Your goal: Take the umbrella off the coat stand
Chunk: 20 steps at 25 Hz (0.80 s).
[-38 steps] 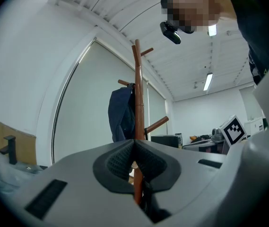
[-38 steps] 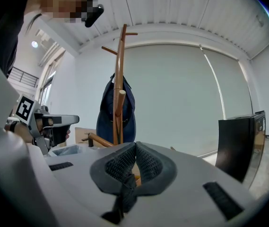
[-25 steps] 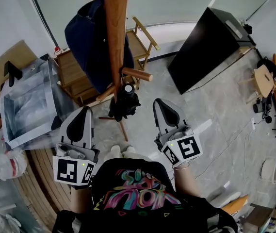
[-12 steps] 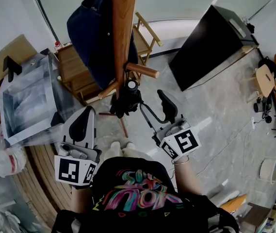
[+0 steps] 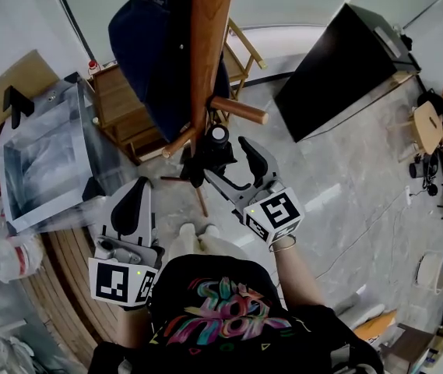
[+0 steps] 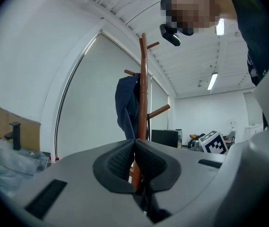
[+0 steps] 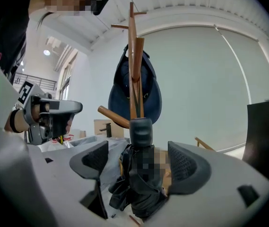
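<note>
A folded black umbrella (image 5: 209, 160) (image 7: 141, 174) hangs low on the wooden coat stand (image 5: 205, 53) (image 7: 133, 79) (image 6: 143, 93), its black handle (image 7: 141, 131) upward just under a peg (image 5: 240, 111). My right gripper (image 5: 225, 159) (image 7: 141, 160) straddles the umbrella. Its jaws are opening and stand wide on either side, and the pads are clear of the fabric. At lower left my left gripper (image 5: 138, 192) (image 6: 134, 145) is shut with nothing in it, pointing at the stand's pole from a distance. A dark blue jacket (image 5: 155, 45) (image 7: 148, 89) hangs higher on the stand.
A clear plastic box (image 5: 42, 158) sits to the left, beside a wooden shelf unit (image 5: 120, 123) behind the stand. A wooden folding chair (image 5: 237, 61) stands further back. A large black panel (image 5: 338, 68) leans at the right. The floor is grey stone tile (image 5: 346, 178).
My right gripper has swung left and forward to the umbrella, and its jaws have gone from shut to wide apart around it. The left gripper has hardly moved.
</note>
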Tool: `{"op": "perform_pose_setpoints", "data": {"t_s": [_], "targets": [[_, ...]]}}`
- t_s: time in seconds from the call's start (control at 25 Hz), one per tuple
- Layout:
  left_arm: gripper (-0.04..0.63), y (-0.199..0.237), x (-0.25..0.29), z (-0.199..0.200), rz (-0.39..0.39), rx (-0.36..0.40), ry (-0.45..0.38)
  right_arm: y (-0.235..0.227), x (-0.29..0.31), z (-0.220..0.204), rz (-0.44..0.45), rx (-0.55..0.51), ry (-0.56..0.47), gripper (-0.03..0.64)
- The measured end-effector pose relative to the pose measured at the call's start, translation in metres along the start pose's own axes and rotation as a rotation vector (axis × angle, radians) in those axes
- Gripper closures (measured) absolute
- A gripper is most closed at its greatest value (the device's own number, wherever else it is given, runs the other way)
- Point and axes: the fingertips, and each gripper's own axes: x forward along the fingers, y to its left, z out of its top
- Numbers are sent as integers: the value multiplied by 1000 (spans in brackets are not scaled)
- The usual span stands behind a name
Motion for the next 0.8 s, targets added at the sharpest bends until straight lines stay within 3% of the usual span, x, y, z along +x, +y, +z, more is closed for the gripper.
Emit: {"op": "perform_pose_setpoints", "data": {"t_s": [0.8], "targets": [[571,3,-9,-14,28,-11,36,-8,55,-56,-18,-17,23,199]]}}
